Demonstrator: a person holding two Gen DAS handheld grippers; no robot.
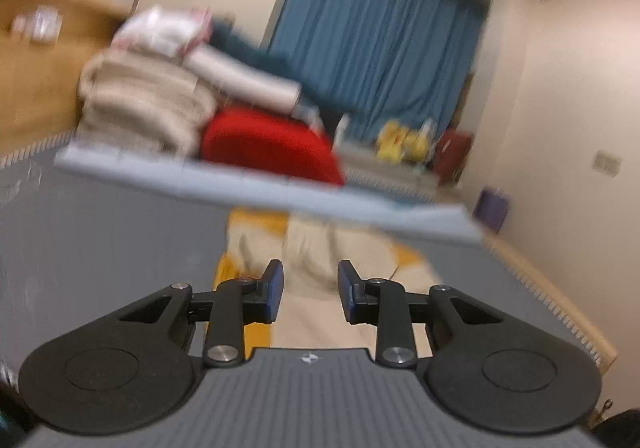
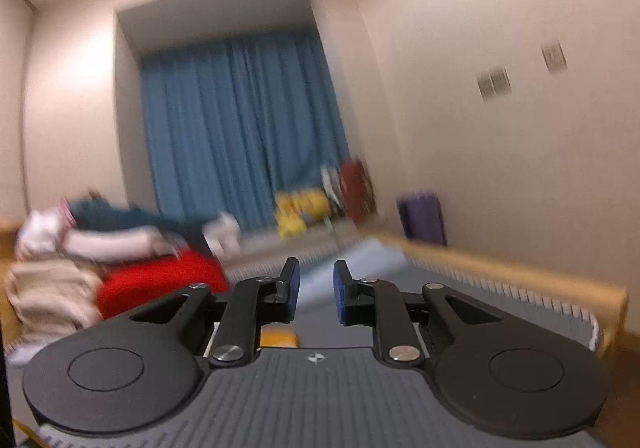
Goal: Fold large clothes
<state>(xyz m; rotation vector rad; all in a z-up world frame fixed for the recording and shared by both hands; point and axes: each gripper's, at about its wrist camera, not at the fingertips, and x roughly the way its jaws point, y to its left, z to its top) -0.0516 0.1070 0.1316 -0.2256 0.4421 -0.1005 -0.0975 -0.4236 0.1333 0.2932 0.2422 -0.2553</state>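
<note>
Bed (image 1: 100, 248) fronts blue curtain (image 1: 380, 48), clothes pile (image 1: 160, 100) atop.

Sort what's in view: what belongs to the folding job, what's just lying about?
Job:
- cream and yellow garment, spread on the grey bed surface
- left tongs, open, nothing between them
- right tongs, open, nothing between them

Lying about:
- beige folded pile
- red item
- blue curtain
- yellow items
- purple object
</note>
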